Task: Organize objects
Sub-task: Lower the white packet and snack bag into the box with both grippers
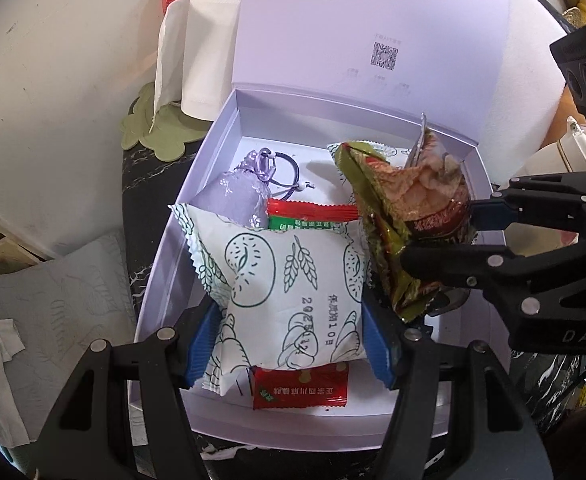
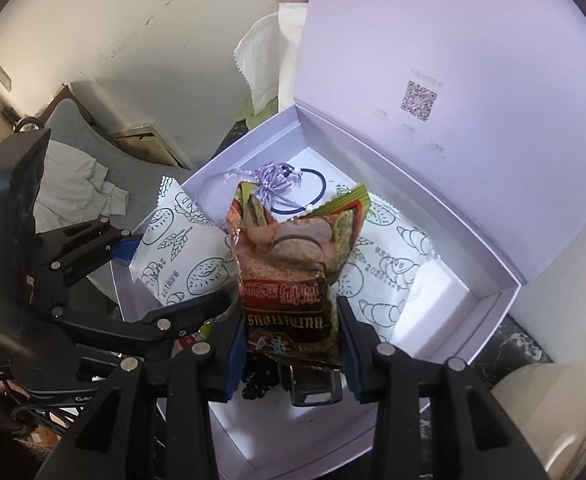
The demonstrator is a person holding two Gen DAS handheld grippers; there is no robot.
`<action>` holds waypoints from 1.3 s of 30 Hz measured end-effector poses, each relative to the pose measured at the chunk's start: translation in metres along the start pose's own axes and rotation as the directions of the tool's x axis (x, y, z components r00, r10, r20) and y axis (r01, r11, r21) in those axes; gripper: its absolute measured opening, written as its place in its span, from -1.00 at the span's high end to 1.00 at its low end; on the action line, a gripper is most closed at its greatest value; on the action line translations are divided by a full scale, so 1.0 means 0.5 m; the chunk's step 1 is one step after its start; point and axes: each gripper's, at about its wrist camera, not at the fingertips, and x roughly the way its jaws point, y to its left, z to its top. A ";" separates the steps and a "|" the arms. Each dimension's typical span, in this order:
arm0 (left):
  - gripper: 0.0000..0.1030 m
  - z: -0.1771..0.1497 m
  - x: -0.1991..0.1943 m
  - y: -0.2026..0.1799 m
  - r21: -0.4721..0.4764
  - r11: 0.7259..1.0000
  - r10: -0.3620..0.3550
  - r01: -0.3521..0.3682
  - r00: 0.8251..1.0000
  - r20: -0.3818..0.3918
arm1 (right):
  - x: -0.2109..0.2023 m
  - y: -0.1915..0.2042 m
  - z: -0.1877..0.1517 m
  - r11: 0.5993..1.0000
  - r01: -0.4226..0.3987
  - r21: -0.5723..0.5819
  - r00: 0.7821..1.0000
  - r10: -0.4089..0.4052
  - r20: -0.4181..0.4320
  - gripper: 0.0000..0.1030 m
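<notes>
Over your lilac box (image 1: 229,128), left gripper (image 1: 289,320) clamps a bread pack (image 1: 285,292), right gripper (image 2: 291,320) a snack bag (image 2: 289,264); both packs could collide, snagging.

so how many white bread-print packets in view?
2. One white packet clamped in the left gripper over the box; a second packet lies inside. More may be hidden.

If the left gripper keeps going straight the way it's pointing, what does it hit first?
Probably the red sachet on the floor of the lavender box, just beneath the white bread packet held in its jaws; depth is hard to judge.
</notes>
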 end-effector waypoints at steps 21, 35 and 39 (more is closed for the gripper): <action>-0.31 -0.029 0.018 0.006 -0.013 1.000 -0.015 0.015 1.000 -0.018 | -0.010 0.003 -0.024 0.999 0.045 0.013 0.998 -0.044 -0.045 0.09; -0.45 -0.019 -0.030 0.013 -0.026 0.992 0.122 -0.121 0.990 0.066 | -0.057 -0.016 -0.021 0.995 0.074 0.072 0.996 -0.077 0.034 -0.10; -0.45 -0.022 -0.058 0.009 -0.019 0.988 0.155 -0.154 0.983 0.101 | -0.073 -0.022 -0.021 0.993 0.079 0.092 0.994 -0.086 0.071 -0.07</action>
